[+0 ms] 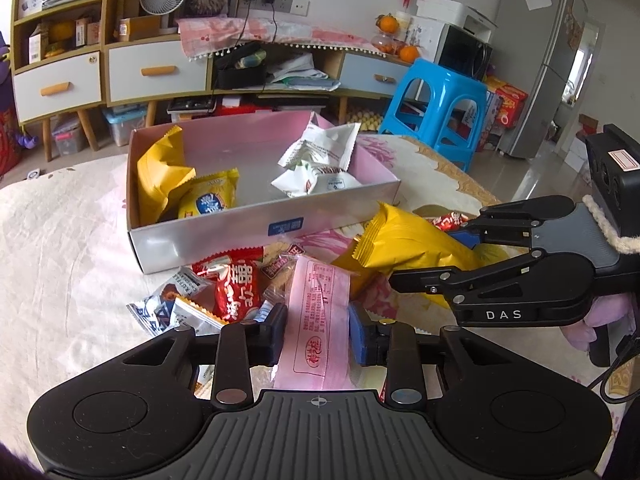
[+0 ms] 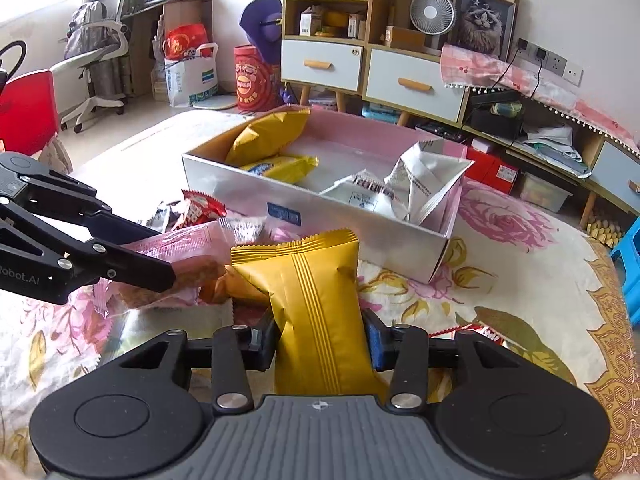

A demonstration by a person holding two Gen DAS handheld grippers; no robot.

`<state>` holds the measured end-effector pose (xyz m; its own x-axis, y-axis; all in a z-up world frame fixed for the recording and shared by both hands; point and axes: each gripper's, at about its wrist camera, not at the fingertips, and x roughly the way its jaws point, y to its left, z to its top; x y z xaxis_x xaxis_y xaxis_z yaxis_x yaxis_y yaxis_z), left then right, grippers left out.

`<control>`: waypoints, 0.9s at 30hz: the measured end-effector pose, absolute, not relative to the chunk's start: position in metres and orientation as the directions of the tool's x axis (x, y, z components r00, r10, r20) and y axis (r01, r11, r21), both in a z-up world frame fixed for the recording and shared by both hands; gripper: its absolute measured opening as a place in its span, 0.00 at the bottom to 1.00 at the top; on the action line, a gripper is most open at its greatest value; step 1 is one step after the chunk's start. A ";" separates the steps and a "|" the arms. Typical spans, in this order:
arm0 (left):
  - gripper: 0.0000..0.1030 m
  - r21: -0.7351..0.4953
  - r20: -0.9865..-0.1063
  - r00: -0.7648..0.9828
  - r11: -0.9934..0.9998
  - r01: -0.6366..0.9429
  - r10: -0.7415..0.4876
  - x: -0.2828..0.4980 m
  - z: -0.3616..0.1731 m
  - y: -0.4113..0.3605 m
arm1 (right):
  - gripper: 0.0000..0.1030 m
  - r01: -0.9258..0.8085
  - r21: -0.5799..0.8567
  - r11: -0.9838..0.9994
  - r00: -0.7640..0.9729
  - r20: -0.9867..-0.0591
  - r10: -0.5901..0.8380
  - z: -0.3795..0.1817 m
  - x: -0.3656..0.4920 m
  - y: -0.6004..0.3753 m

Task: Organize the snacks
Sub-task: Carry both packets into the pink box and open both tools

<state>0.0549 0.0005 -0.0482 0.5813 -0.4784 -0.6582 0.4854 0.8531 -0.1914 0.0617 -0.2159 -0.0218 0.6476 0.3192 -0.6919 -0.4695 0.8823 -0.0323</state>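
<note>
Inside box (image 1: 216, 240): yellow, white packets; left gripper (image 1: 318, 330) clamps pink packet (image 1: 316, 312), right gripper (image 2: 320, 344) yellow packet (image 2: 316, 300).

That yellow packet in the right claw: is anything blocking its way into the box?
Nothing visible does. The right claw is shut on the yellow packet, and the box stands open-topped just beyond it. Only the box's near wall must be cleared. Inside, bare floor shows between the yellow snacks and white packets.

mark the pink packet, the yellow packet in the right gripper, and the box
pink packet (image 1: 316, 320), left wrist view, printed middle between the fingers.
yellow packet (image 2: 320, 312), right wrist view, striped centre of the wrapper.
box (image 1: 224, 240), left wrist view, silver front wall.
</note>
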 end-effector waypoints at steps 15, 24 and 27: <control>0.29 -0.186 -0.640 0.623 0.877 0.442 -0.450 0.061 -0.016 -0.007 | 0.33 -0.406 -0.032 0.913 0.697 -0.657 0.287 0.008 0.068 -0.216; 0.29 -0.206 -0.653 0.644 0.911 0.357 -0.400 0.075 -0.002 -0.007 | 0.33 -0.351 -0.049 0.935 0.720 -0.653 0.236 0.025 0.079 -0.210; 0.29 -0.221 -0.645 0.658 0.919 0.326 -0.389 0.083 0.002 -0.004 | 0.33 -0.309 -0.035 0.951 0.723 -0.658 0.211 0.031 0.086 -0.208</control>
